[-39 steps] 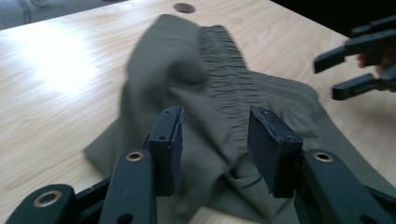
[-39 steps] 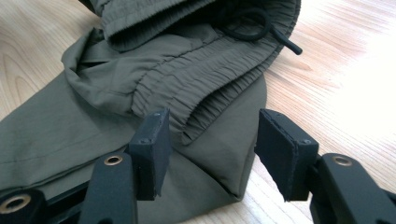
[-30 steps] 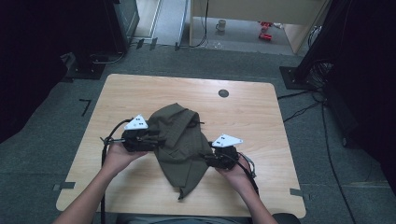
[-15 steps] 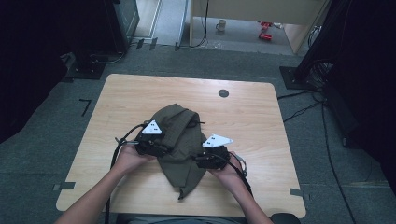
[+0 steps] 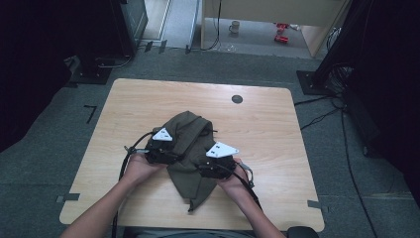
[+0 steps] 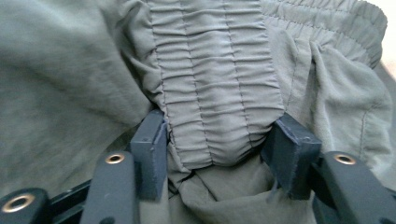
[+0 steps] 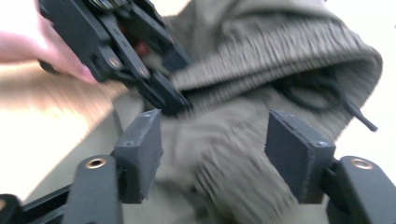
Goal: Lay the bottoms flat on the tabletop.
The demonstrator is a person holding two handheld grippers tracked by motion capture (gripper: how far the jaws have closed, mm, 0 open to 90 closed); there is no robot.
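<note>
An olive green garment with an elastic waistband lies bunched on the wooden table. My left gripper is at the garment's left side. In the left gripper view the gathered waistband bulges between the wide-apart jaws of that gripper, which is open. My right gripper is over the lower right of the cloth. The right gripper view shows that gripper open above blurred fabric. Beyond it are the left gripper and a black drawstring.
A dark round grommet sits in the table's far side. Bare wood surrounds the garment. Grey carpet, black stands and cables ring the table. A mug stands on the floor beyond it.
Both grippers have moved inward from the garment's sides onto the cloth, the left toward the waistband and the right toward the middle. The garment has bunched slightly.
</note>
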